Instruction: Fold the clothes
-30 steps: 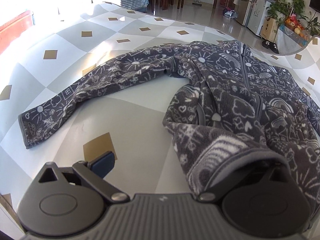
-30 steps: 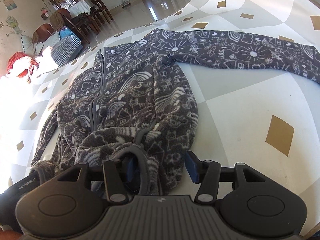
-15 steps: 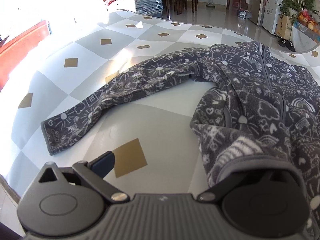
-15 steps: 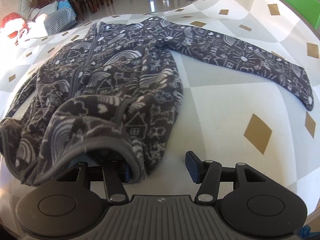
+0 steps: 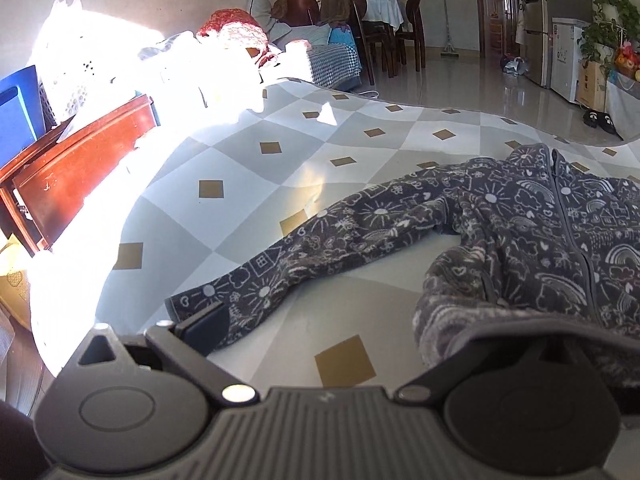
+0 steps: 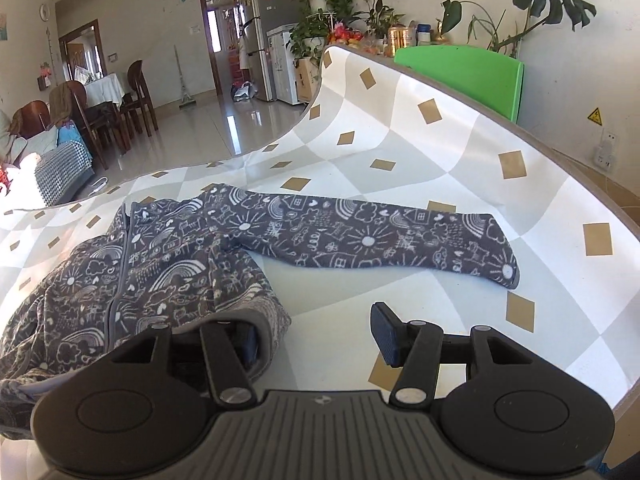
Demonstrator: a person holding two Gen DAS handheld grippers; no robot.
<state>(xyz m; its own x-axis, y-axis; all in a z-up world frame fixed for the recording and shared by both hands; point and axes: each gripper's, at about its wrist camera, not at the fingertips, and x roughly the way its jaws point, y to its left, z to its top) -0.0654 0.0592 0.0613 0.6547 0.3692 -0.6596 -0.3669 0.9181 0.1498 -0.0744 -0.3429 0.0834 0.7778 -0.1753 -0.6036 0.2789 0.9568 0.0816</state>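
The patterned grey fleece jacket (image 6: 168,264) lies front-up and zipped on the table (image 6: 472,152), both sleeves spread straight out to the sides, which suits a fold that starts from the hem. In each wrist view the hem is hooked over only one finger of the tool: on the left gripper (image 5: 320,344) the cloth drapes over the right-hand finger, while the other finger (image 5: 204,326) stands bare over the left sleeve (image 5: 320,248); on the right gripper (image 6: 316,336) the hem wraps the left-hand finger and the other pad (image 6: 386,332) hangs free above the table. So both sets of jaws stand partly open with nothing pinched between them (the hem seems carried rather than clamped). Holding the two hem corners up like this would, I judge, let the lower body be brought over towards the collar, while the right sleeve (image 6: 380,236) stays flat.
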